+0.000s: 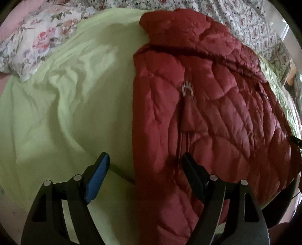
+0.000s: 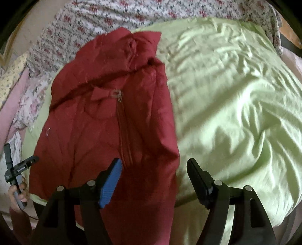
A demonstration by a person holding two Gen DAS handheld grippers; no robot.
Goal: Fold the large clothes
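A: From the left gripper [image 1: 144, 162], what's nearest?

B: Jaws apart, holding nothing, straddling the red quilted jacket's [image 1: 198, 113] near left edge on the green bed sheet [image 1: 56, 113]. Farther ahead, a floral pillow [image 1: 37, 37], unseen from the right.

A: And the right gripper [image 2: 153, 167]?

B: Jaws apart too, over the jacket's right edge. Only this view shows the hand [image 2: 19, 192] gripping the other tool.

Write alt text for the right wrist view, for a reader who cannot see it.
A red quilted jacket, zipped and folded into a long narrow shape, lies on a wrinkled light green bedsheet. The right gripper hangs open above the jacket's near right edge, holding nothing. At far left a hand holds the left gripper, and floral bedding runs along the back.
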